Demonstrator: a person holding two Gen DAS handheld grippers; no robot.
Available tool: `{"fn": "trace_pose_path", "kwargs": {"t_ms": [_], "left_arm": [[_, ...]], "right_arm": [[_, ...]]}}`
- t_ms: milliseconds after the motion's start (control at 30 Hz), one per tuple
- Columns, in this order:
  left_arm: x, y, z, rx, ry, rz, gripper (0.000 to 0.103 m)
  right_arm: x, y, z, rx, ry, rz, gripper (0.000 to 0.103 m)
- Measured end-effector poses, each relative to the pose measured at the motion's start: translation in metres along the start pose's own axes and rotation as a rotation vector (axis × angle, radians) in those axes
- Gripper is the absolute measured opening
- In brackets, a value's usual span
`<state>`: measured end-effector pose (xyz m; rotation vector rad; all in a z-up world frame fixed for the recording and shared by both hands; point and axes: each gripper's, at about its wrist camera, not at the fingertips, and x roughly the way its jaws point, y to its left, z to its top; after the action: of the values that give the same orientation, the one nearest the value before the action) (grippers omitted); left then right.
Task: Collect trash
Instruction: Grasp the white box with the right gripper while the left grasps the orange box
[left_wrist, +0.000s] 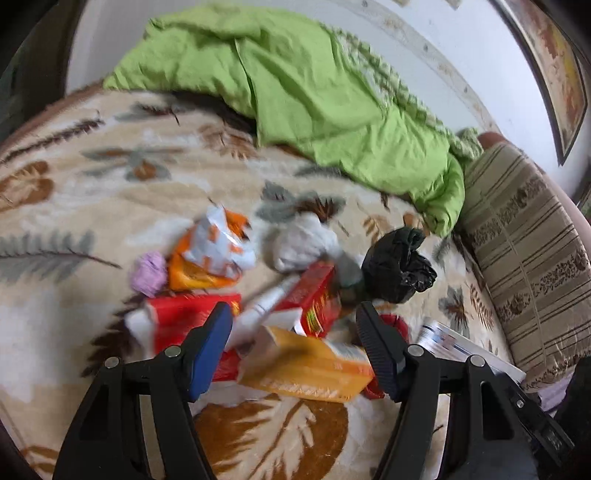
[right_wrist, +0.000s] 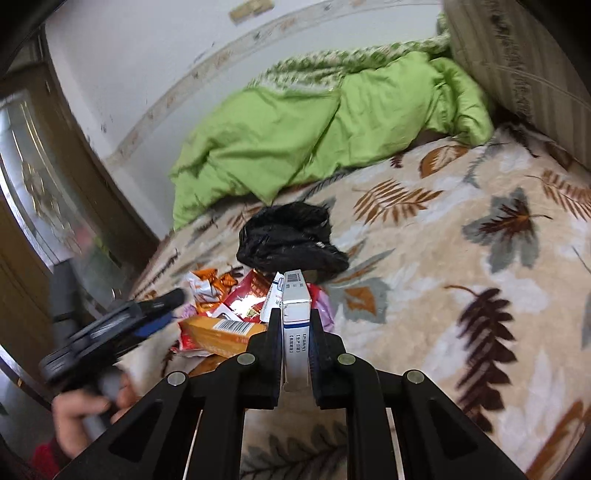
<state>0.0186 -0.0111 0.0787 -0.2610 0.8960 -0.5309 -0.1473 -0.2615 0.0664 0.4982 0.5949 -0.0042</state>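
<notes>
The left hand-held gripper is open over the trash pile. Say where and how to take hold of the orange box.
Grip the orange box across its narrow width at mid-length, coming from above: it lies flat atop the pile, and the open left hand-held gripper already straddles it.

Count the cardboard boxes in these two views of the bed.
4: an orange box between the left gripper's open jaws, two red boxes behind it, a white box clamped in the right gripper. Others may be hidden.

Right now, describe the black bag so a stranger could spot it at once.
On the leaf-patterned blanket, below the green duvet, lies a pile of packets. The crumpled black plastic bag sits at the pile's far edge, the only dark, glossy, unprinted thing there.
</notes>
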Motion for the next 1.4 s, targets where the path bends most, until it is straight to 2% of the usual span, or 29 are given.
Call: {"fn": "trace_pose_path", "kwargs": {"t_ms": [167, 433, 567, 667, 767, 1000, 1033, 1100, 1167, 1333, 1400], "left_arm": [[0.01, -0.013, -0.021, 0.047, 0.099, -0.082, 0.068], [-0.026, -0.053, -0.083, 0.222, 0.247, -0.228, 0.068], [-0.046, -0.065, -0.095, 0.318, 0.219, -0.185, 0.068], [-0.058, -0.068, -0.093, 0.337, 0.186, -0.174, 0.068], [-0.063, -0.07, -0.088, 0.373, 0.133, -0.126, 0.068], [-0.016, -0.076, -0.075, 0.373, 0.152, -0.043, 0.068], [-0.01, -0.076, -0.075, 0.362, 0.158, -0.039, 0.067], [0.006, -0.078, -0.077, 0.348, 0.182, -0.025, 0.05], [0.015, -0.078, -0.08, 0.345, 0.19, 0.001, 0.039], [0.015, -0.069, -0.081, 0.308, 0.159, 0.025, 0.03], [0.01, -0.062, -0.081, 0.273, 0.14, 0.019, 0.022]], "right_arm": [[-0.016, -0.022, -0.009, 0.08, 0.01, 0.009, 0.013], [-0.023, -0.039, -0.005, 0.16, -0.027, -0.013, 0.013], [-0.026, -0.042, -0.005, 0.172, -0.031, -0.015, 0.013], [-0.027, -0.042, -0.005, 0.171, -0.034, -0.017, 0.013], [-0.027, -0.044, -0.005, 0.171, -0.035, -0.017, 0.013], [-0.025, -0.039, -0.006, 0.156, -0.03, -0.015, 0.013], [-0.025, -0.039, -0.006, 0.153, -0.031, -0.016, 0.013], [-0.025, -0.039, -0.006, 0.152, -0.031, -0.016, 0.013], [-0.025, -0.039, -0.006, 0.156, -0.029, -0.016, 0.013], [-0.025, -0.035, -0.005, 0.14, -0.027, -0.018, 0.013], [-0.024, -0.032, -0.006, 0.129, -0.027, -0.017, 0.013]]}}
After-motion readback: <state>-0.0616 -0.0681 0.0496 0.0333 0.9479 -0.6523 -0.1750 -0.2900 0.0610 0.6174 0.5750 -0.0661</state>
